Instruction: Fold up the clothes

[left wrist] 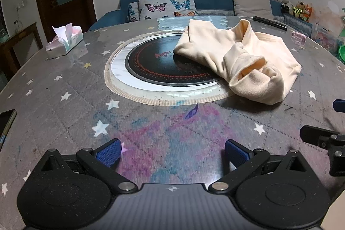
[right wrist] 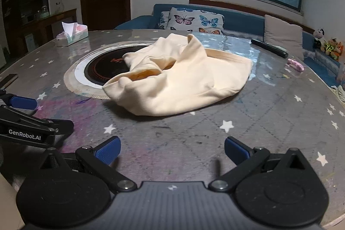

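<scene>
Crumpled cream garment (left wrist: 243, 61) on starry table (left wrist: 64, 118), left hand-held gripper (left wrist: 172, 154) spread, empty

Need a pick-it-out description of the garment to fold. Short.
On the round star-patterned table, find the black circular cooktop set into its centre. The cream garment lies crumpled half over that cooktop's right side. It is the only cloth on the table; the tissue box and remote sit apart.

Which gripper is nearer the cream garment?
Right, by a little. The right gripper faces the cream garment head-on; the left gripper sits off to its left. Both are open and apart from it.
</scene>
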### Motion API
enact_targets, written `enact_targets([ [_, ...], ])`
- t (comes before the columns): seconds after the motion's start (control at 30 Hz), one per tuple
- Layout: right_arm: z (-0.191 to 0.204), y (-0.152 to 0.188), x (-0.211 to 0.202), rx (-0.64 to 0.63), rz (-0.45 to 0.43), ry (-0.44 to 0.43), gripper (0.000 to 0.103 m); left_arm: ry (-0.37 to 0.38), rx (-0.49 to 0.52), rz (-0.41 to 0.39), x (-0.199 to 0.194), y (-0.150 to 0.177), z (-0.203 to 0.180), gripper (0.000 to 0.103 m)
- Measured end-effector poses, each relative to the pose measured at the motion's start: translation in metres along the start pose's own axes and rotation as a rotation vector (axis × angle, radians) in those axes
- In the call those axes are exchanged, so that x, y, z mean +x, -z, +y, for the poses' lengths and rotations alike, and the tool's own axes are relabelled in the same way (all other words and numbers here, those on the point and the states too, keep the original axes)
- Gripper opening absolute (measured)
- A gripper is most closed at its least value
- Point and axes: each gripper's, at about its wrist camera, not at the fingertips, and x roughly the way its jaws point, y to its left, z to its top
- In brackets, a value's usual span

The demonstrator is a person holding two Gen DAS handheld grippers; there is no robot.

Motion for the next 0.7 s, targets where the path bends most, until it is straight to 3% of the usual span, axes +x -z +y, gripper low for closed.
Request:
enact_targets([
  [0.23,0.006,-0.002,-0.003,-0.023,0.0,-0.006,0.103,-0.022,0.01,0.003,-0.007,0.003,-0.007,0.103],
  [0.7,0.01,-0.005,0.004,-0.01,0.027,-0.049,0.103,0.011,0.002,0.021,-0.001,0.0,-0.003,0.103],
])
